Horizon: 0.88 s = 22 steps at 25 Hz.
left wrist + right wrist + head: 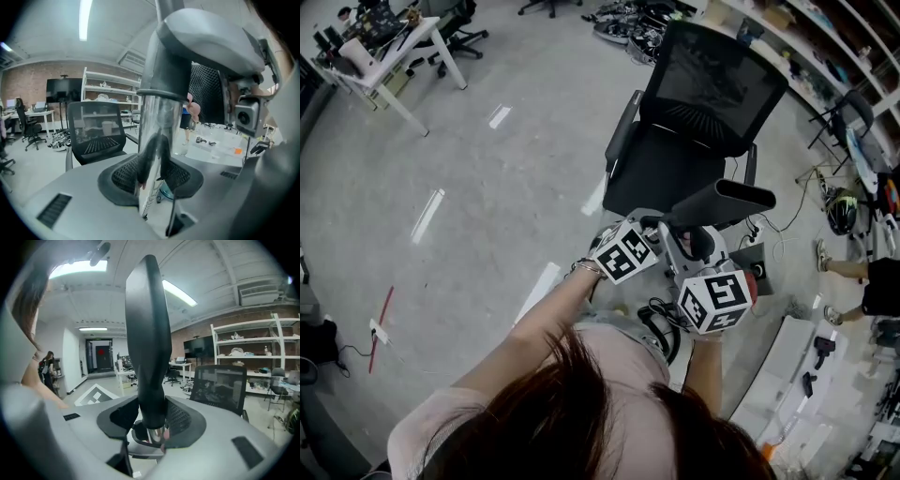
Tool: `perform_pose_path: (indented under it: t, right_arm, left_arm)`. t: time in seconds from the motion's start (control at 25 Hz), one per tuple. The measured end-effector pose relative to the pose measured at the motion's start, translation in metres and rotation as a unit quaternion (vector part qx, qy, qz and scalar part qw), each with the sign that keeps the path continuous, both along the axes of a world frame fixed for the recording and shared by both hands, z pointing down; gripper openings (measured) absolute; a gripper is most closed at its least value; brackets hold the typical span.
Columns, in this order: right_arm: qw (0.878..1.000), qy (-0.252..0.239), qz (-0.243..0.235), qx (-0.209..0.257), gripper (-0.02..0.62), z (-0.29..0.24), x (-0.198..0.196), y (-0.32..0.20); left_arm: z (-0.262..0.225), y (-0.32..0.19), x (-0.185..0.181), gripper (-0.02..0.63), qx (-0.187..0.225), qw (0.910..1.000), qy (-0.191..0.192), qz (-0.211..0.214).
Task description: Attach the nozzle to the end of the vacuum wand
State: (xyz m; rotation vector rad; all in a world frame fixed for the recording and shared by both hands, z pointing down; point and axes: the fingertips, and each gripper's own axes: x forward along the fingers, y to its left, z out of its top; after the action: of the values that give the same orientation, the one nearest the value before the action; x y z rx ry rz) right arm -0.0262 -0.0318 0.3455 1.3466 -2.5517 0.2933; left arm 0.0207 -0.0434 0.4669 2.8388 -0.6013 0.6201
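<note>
- My left gripper (154, 178) has its jaws clenched on the shiny vacuum wand (157, 136), which stands upright between the pads.
- My right gripper (151, 422) has its jaws clamped on the foot of the dark nozzle (147, 333). A bright metal ring shows just under that foot — I read it as the wand's end meeting the nozzle's socket.
- In the head view both pieces are held in the air on the near side of the office chair (703, 103), with the nozzle slanting toward the chair's seat.
- The step in hand, as I judge it, is seating the joint, and I cannot tell whether it has locked home.
- To do it well I would bring the two axes into one line and press straight along the wand. I would avoid any sideways twist, since the smooth tube looks likely to slip in the left pads.
- The chair's seat edge and its armrest (623, 131) lie just beyond the nozzle tip — the nearest things to catch.
- Left of the chair the floor (469, 187) lies open, so any swing is better made that way.
- Right of the chair are cables (802, 187) and a person's feet (834, 267), so I would stay off that side.
</note>
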Motion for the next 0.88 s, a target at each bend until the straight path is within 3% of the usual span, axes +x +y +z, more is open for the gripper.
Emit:
perform_pose_path:
  t: [0.12,0.2,0.6,0.88]
  right_arm:
    - [0.998,0.01,-0.058,-0.005,0.187,-0.003,-0.002,0.005]
    - [0.998,0.012,-0.066,-0.003,0.187,-0.003,-0.004,0.006]
    - [0.998,0.01,0.058,0.024,0.179,-0.001,-0.02,-0.007]
    - [0.993,0.014,0.116,0.023,0.176,-0.004,-0.04,-0.007]
  left_arm:
    - [-0.002,0.005,0.0,0.149,-0.005,0.9997,0.002,0.024]
    - [-0.003,0.005,0.0,0.149,-0.004,0.9994,-0.001,0.034]
    - [-0.001,-0.008,-0.022,0.147,-0.003,1.0,-0.005,-0.003]
    - [-0.006,-0.007,-0.042,0.147,-0.009,0.9999,-0.001,-0.007]
